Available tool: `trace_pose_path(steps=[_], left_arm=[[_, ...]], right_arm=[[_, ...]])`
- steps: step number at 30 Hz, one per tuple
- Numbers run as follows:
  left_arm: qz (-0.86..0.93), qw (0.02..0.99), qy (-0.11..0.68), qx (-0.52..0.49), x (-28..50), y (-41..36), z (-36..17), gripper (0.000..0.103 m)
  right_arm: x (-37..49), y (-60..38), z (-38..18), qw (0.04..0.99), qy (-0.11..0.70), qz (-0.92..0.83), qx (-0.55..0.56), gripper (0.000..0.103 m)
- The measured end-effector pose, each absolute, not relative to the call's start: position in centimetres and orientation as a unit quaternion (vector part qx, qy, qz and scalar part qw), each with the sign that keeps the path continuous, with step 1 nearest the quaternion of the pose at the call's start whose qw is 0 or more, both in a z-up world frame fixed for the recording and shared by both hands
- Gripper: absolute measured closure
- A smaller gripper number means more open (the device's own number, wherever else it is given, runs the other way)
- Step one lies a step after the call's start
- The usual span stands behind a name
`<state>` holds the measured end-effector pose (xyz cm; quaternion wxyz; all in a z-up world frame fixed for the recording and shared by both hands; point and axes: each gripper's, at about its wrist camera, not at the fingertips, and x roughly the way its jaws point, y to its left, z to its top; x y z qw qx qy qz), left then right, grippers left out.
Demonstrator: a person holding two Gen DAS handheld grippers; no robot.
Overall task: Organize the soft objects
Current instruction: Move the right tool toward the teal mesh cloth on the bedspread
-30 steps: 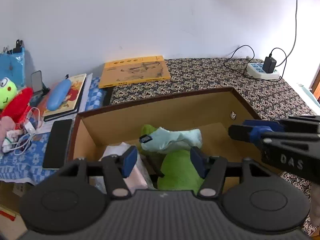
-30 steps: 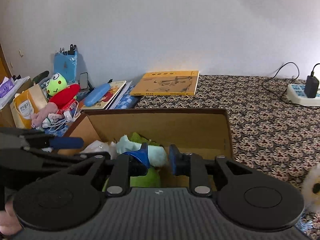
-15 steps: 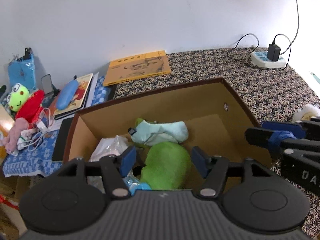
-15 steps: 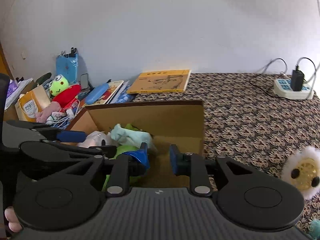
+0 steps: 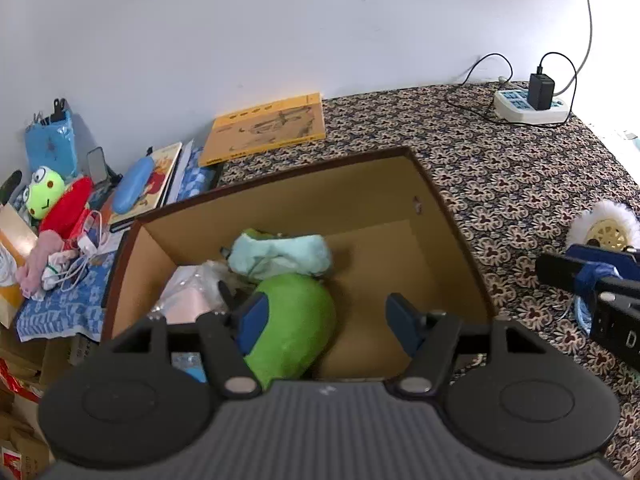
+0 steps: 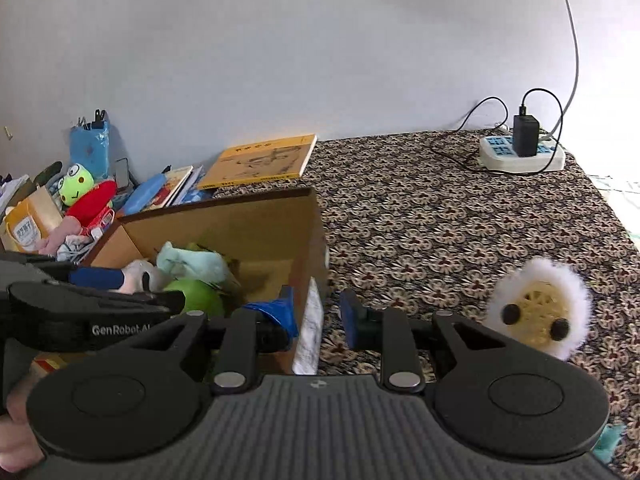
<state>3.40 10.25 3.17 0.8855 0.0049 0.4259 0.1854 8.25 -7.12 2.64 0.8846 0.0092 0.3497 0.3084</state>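
An open cardboard box (image 5: pixel 312 172) holds a green plush (image 5: pixel 296 320), a light blue soft piece (image 5: pixel 280 254) and a clear bag with something pink (image 5: pixel 188 300). My left gripper (image 5: pixel 328 322) hovers over the box's near side. Its jaws are opening and nothing is between them. My right gripper (image 6: pixel 318 314) hangs at the box's right near corner (image 6: pixel 312 320), jaws opening slightly with a narrow empty gap. A white fluffy toy with a yellow face (image 6: pixel 538 312) lies on the patterned cloth to its right and shows in the left wrist view as well (image 5: pixel 604 228).
A frog plush with a red body (image 5: pixel 60 200), cables, a blue case (image 5: pixel 132 190) and books crowd the left. A yellow book (image 5: pixel 266 128) lies behind the box. A power strip with a charger (image 5: pixel 528 106) sits far right. A teal scrap (image 6: pixel 608 440) is near the right gripper.
Both grippers drew back and to the right, away from the box's inside. The white fluffy toy came into view. The left jaws spread a little wider.
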Motion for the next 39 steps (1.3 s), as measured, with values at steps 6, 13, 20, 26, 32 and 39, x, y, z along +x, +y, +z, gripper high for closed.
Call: trace_pose_path(steps=[6, 13, 20, 26, 32, 39], left_arm=[[0.177, 0.886, 0.429, 0.003, 4.2, 7.6, 3.2, 0.033], [0.163, 0.885, 0.435, 0.011, 5.0, 3.9, 3.0, 0.033], [0.143, 0.889, 0.434, 0.025, 6.1, -0.2, 3.0, 0.032], [0.122, 0.891, 0.435, 0.035, 7.0, -3.3, 2.5, 0.031], [0.099, 0.885, 0.452, 0.045, 8.1, -6.3, 1.1, 0.031], [0.071, 0.877, 0.472, 0.05, 8.9, -8.7, -0.1, 0.029]], right_arm=[[8.9, -9.7, 2.0, 0.876, 0.37, 0.308, 0.019, 0.095], [9.4, -13.1, 1.3, 0.874, 0.384, 0.295, 0.025, 0.095], [10.4, -17.2, 0.5, 0.873, 0.401, 0.276, 0.039, 0.095], [11.2, -20.5, 0.0, 0.875, 0.407, 0.258, 0.048, 0.094], [11.7, -23.2, -0.8, 0.875, 0.417, 0.241, 0.053, 0.094], [12.0, -25.9, -1.9, 0.871, 0.433, 0.224, 0.06, 0.094]])
